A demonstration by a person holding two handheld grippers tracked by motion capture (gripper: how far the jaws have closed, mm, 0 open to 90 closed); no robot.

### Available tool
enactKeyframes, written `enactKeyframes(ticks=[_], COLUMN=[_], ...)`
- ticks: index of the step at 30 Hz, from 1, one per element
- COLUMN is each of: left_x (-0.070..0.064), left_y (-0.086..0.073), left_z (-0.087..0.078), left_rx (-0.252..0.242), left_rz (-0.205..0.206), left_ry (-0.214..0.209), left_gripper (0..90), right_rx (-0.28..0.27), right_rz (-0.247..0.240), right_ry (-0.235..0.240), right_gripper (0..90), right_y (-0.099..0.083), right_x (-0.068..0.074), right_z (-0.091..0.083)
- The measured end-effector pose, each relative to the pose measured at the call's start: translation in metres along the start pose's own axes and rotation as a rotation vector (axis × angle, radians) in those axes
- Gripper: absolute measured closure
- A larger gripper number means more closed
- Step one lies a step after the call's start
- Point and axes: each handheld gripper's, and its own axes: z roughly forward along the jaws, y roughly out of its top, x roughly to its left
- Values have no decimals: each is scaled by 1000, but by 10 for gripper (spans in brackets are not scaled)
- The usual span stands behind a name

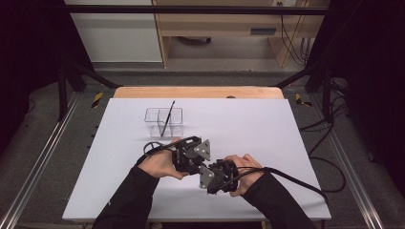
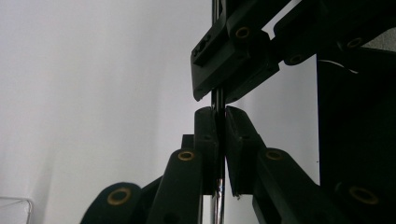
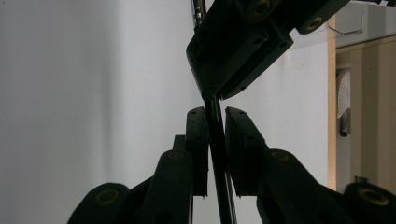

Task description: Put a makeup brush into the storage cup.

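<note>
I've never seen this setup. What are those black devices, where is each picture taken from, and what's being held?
A person holds two hand-operated grippers, each with two black jaws. The high view looks down on a white table: the left gripper and right gripper meet near its front edge. Behind them stands a clear plastic organizer with a dark pen leaning in it. The other two views come from cameras riding on the grippers. Both show a thin dark rod, likely another pen, clamped between both grippers' jaws.
</note>
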Motion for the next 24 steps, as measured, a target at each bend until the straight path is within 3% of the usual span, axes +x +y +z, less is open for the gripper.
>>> enactKeyframes(ticks=[14,24], left_x=[0,-1], left_y=[0,-3], left_z=[-1,-5], left_rx=[-8,-37], left_rz=[6,6], left_ry=[-6,8], left_gripper=[832,804], right_rx=[11,14], right_rz=[-9,17], right_ry=[24,40], right_gripper=[832,840], right_y=[-1,-1], right_x=[-1,-2], right_z=[0,0])
